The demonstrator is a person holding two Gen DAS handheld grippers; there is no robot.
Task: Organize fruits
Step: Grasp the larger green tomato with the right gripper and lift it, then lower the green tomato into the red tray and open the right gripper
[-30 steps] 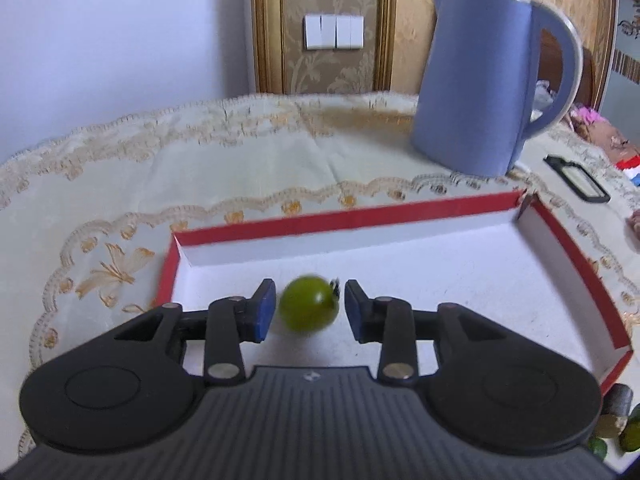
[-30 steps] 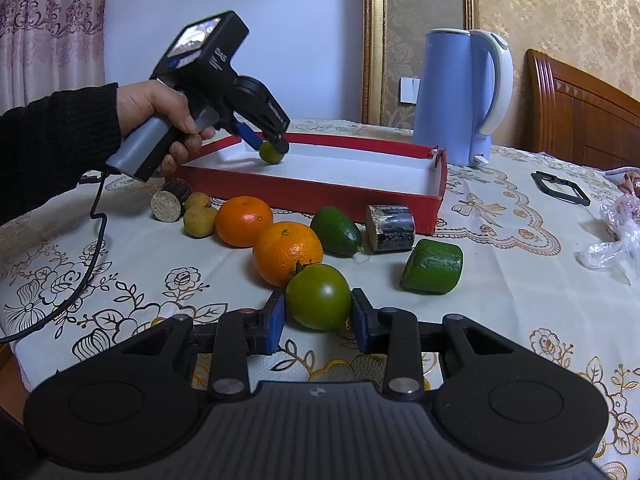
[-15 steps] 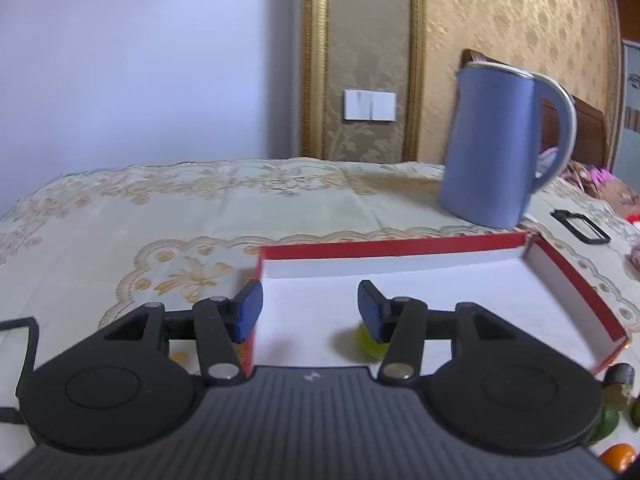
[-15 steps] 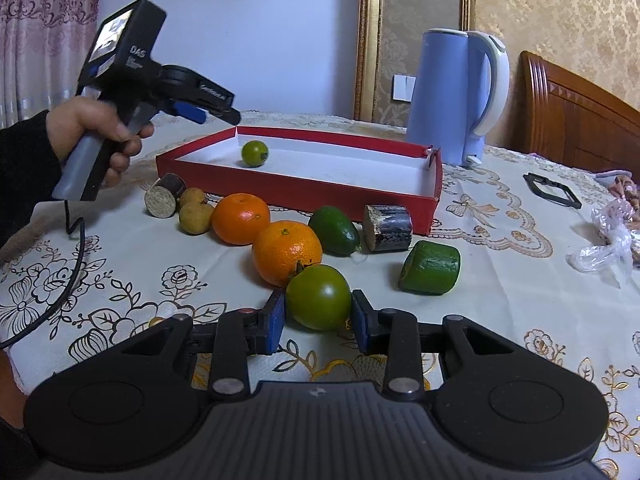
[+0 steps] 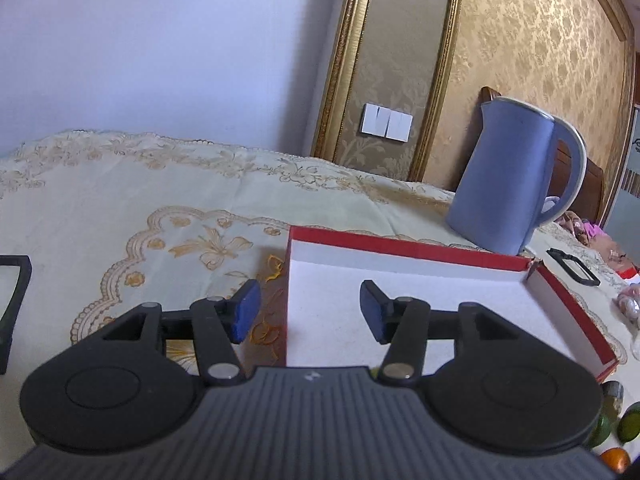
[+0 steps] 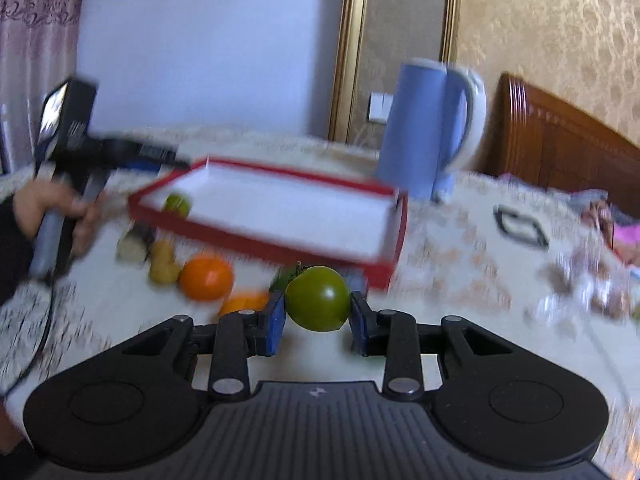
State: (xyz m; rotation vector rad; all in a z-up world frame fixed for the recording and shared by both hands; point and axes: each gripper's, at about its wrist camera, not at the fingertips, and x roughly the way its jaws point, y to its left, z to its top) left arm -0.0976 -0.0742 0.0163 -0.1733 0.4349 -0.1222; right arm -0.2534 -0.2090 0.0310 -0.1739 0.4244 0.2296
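Observation:
My right gripper [image 6: 317,320] is shut on a green tomato [image 6: 318,298] and holds it above the tablecloth, in front of the red tray [image 6: 260,246]. A small green fruit [image 6: 178,205] lies in the tray's white left corner. My left gripper [image 5: 308,312] hovers over the tray's left wall [image 5: 286,288]. Its jaws are opening and nothing is between them. In the blurred right wrist view a hand holds the left gripper [image 6: 176,161] just left of the tray.
Two oranges [image 6: 206,278], small brown fruits [image 6: 164,266] and other green fruits [image 5: 630,424] lie on the cloth before the tray. A blue kettle [image 5: 508,180] stands behind it. A black frame [image 6: 520,226] lies to the right.
The left gripper let go of the small green fruit in the tray, opened wider and drew back to the left. The right gripper lifted the green tomato off the table.

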